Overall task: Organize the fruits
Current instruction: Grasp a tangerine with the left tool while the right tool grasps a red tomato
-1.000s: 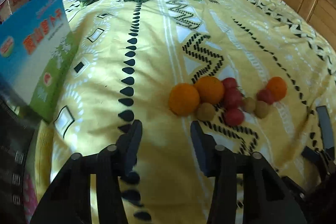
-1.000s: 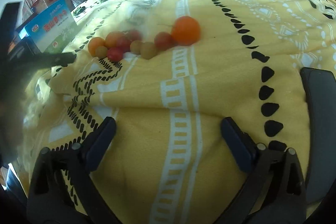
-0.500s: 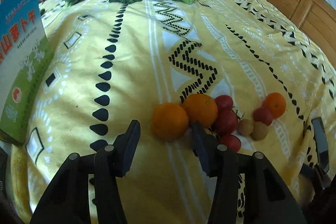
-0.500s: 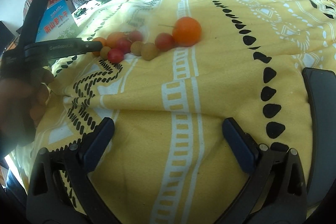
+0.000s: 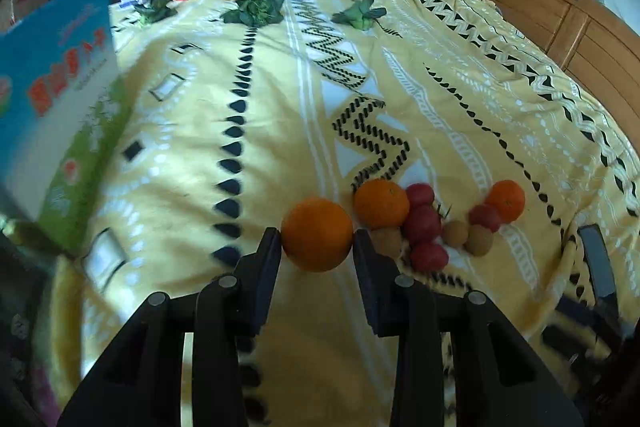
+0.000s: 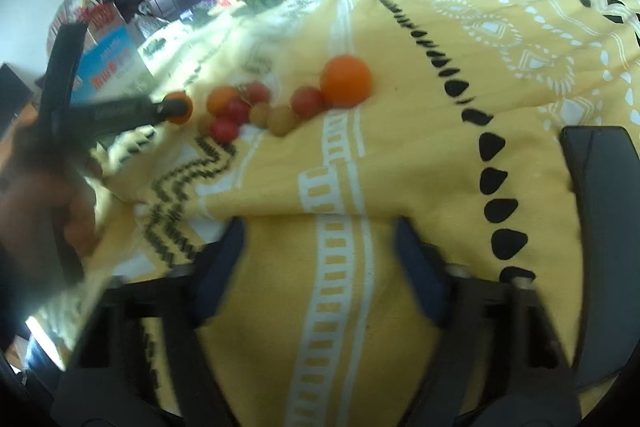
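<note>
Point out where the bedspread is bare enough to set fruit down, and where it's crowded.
Bare: the wide stretch of yellow bedspread between the blue box on the left, the leafy greens at the far end and the fruit; also the patch under the right gripper. Crowded: the fruit cluster beside the orange in the left gripper.

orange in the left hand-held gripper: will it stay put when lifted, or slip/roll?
The orange is round and smooth-skinned, pinched only at its two sides by the left hand-held gripper, whose jaws have just been closing, so it may pivot. It looks firm, so probably won't crush. Released on the soft yellow bedspread, it could roll.
</note>
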`<action>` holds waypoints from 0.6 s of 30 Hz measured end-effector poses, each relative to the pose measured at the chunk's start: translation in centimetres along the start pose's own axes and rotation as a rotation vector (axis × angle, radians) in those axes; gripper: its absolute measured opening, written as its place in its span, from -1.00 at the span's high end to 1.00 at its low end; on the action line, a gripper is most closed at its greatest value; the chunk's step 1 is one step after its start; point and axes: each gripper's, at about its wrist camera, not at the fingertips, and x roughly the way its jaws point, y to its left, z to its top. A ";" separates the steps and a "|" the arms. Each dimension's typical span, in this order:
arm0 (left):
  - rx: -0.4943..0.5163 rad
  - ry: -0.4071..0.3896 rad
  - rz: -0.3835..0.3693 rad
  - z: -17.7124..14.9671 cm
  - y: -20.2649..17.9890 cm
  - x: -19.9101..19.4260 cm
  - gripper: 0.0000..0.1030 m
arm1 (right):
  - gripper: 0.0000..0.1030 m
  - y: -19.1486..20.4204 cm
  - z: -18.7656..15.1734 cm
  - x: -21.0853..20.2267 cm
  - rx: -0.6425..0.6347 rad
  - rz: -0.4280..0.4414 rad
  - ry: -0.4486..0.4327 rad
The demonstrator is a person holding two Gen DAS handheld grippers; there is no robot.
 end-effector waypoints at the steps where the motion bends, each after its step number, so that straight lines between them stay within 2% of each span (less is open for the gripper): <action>1: 0.005 -0.007 0.009 -0.4 0.3 -0.7 0.26 | -0.13 0.5 0.3 -0.4 -0.010 0.022 -0.012; 4: -0.013 -0.032 0.040 -1.3 1.3 -2.6 0.26 | -0.13 2.1 2.0 -0.4 -0.030 0.098 -0.016; 7: -0.060 -0.051 0.036 -1.6 2.1 -3.8 0.26 | -0.10 3.8 4.5 2.6 -0.044 0.138 0.023; 9: -0.071 -0.062 0.027 -1.7 2.3 -4.3 0.26 | 0.12 4.8 6.0 5.1 -0.049 0.170 0.063; 10: -0.073 -0.066 0.022 -1.6 2.4 -4.6 0.26 | 0.21 5.2 6.5 6.1 -0.056 0.167 0.083; 14: -0.080 -0.073 0.005 -1.8 2.7 -5.1 0.26 | 0.19 6.0 7.3 9.3 -0.072 0.123 0.170; 18: -0.089 -0.072 0.004 -2.0 3.1 -5.2 0.26 | 0.21 6.3 7.1 10.7 -0.099 0.096 0.194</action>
